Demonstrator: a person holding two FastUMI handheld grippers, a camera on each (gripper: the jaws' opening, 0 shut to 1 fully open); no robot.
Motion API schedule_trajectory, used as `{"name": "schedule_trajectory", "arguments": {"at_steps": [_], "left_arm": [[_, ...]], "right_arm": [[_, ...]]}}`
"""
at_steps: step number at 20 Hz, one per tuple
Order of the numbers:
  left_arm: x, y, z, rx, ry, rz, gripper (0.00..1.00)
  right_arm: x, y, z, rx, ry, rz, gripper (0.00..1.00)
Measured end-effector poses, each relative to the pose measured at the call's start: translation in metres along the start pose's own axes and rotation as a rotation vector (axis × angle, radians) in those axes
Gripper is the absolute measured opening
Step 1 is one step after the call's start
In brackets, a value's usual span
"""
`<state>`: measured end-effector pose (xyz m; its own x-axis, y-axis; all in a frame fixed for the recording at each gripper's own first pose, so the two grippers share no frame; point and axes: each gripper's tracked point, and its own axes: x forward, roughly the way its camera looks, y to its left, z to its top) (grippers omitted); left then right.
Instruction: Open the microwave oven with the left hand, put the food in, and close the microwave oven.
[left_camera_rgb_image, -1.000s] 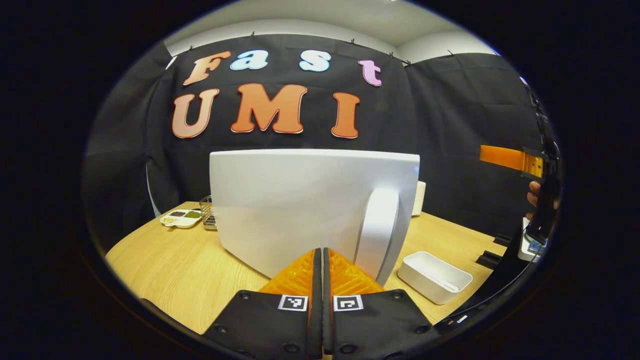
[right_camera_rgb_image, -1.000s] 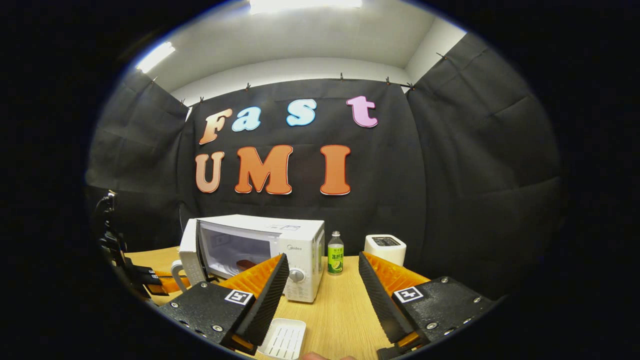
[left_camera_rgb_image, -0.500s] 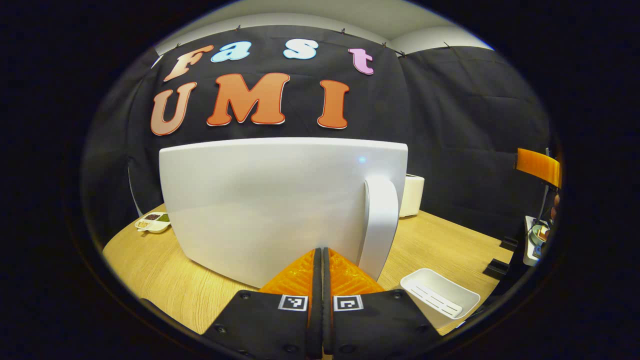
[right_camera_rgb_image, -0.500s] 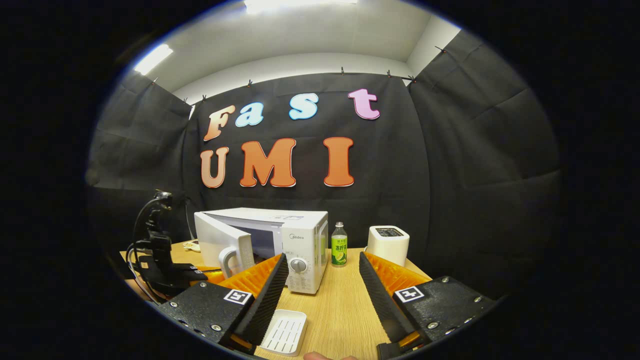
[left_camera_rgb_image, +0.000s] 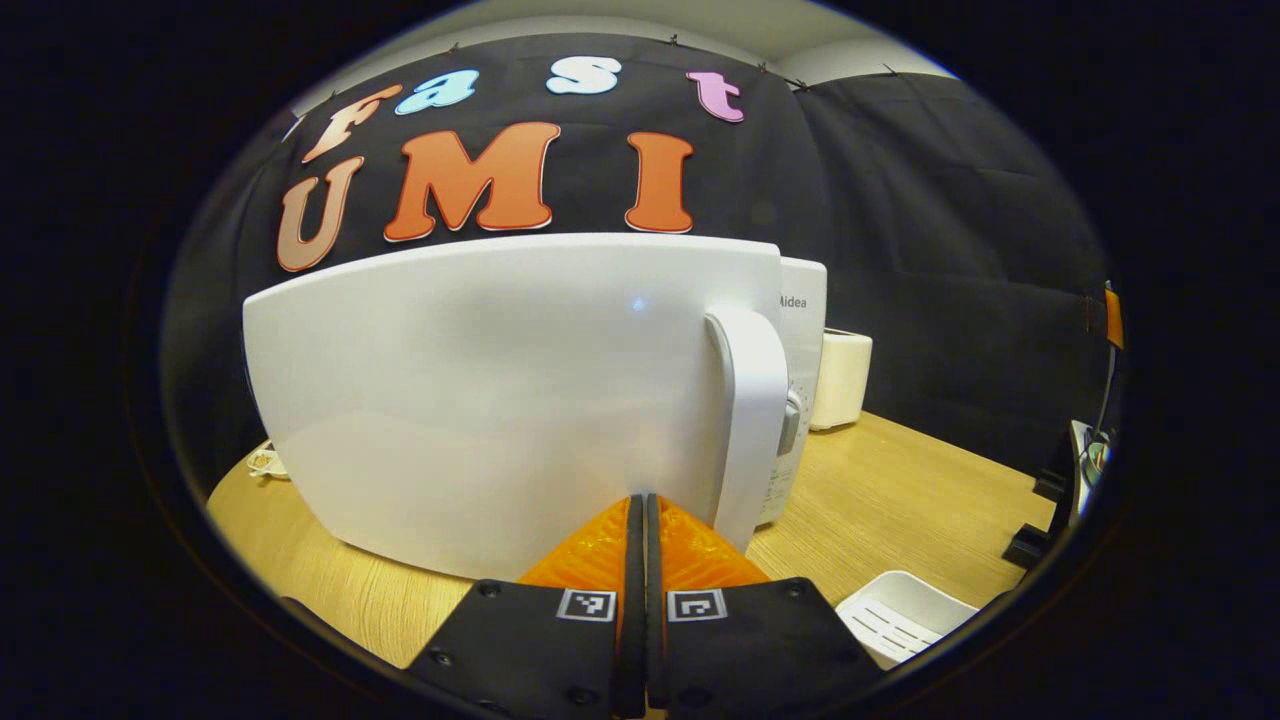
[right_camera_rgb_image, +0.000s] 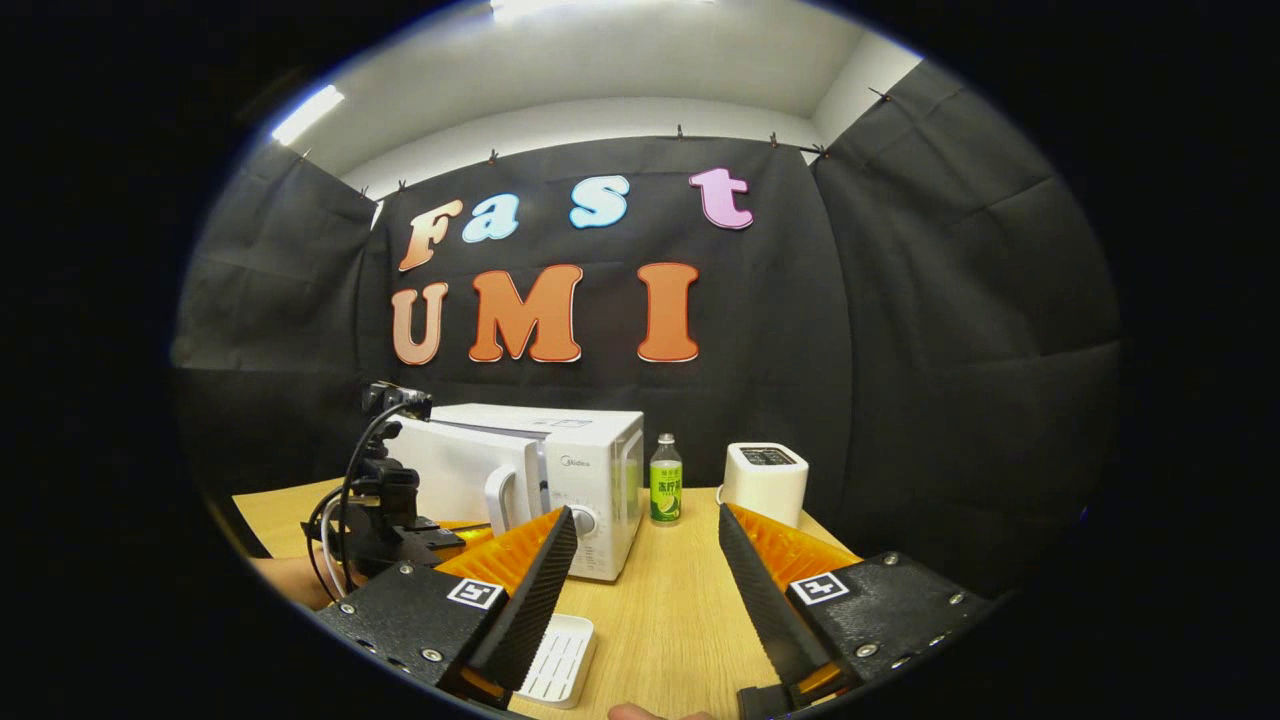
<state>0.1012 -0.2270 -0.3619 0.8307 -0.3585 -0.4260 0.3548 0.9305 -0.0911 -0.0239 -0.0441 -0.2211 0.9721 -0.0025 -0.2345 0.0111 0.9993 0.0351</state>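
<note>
Small dish (left_camera_rgb_image: 265, 461): far left on the surface (left_camera_rgb_image: 890, 490) in the left gripper view, mostly hidden behind the microwave door; its contents cannot be made out.
Microwave (right_camera_rgb_image: 590, 470): white, standing at the back of the surface; in the right gripper view its door (left_camera_rgb_image: 480, 400) is almost against the body, a narrow gap showing at the handle side.
Door handle (left_camera_rgb_image: 755, 420): a white upright bar at the door's right edge, just left of the control panel and its knob (right_camera_rgb_image: 583, 521).
Food: cannot be seen; the door covers the inside of the microwave.
Left gripper (left_camera_rgb_image: 637, 520): jaws pressed together with nothing between them, tips up against the lower part of the door just left of the handle. In the right gripper view the same gripper (right_camera_rgb_image: 385, 520) sits in front of the door, a hand (right_camera_rgb_image: 290, 580) behind it.
White tray (right_camera_rgb_image: 558, 661): open and shallow with a ribbed bottom, nothing in it; it lies on the surface in front of the microwave, well apart from it, and shows at the lower right of the left gripper view (left_camera_rgb_image: 905, 620).
Bottle (right_camera_rgb_image: 663, 492): green label, upright, just right of the microwave.
Toaster (right_camera_rgb_image: 765, 483): white, right of the bottle, near the back wall.
Right gripper (right_camera_rgb_image: 645, 600): jaws spread wide, holding nothing, above the surface in front of the microwave and bottle.
</note>
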Motion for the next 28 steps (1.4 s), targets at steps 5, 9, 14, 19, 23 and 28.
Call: {"name": "schedule_trajectory", "arguments": {"at_steps": [5, 9, 14, 19, 23, 28], "left_arm": [[0.023, 0.001, -0.007, -0.041, 0.021, 0.002, 0.05], [0.029, 0.003, -0.01, -0.017, 0.027, 0.02, 0.0], [0.023, 0.009, -0.012, 0.012, 0.047, 0.041, 0.05], [-0.033, 0.024, 0.058, 0.047, -0.073, 0.056, 0.05], [-0.096, 0.052, 0.117, 0.076, -0.153, 0.105, 0.09], [-0.173, 0.093, 0.156, 0.112, -0.205, 0.191, 0.51]], "right_arm": [[0.002, -0.012, -0.004, 0.003, 0.015, -0.022, 0.89], [0.009, -0.01, -0.007, 0.03, 0.029, -0.028, 0.89], [0.005, 0.0, -0.002, 0.014, 0.024, -0.025, 0.89], [0.002, 0.003, 0.022, -0.014, -0.007, -0.024, 0.89], [0.001, -0.009, 0.055, -0.034, -0.049, -0.067, 0.89], [-0.002, -0.017, 0.104, -0.042, -0.112, -0.097, 0.9]]}}
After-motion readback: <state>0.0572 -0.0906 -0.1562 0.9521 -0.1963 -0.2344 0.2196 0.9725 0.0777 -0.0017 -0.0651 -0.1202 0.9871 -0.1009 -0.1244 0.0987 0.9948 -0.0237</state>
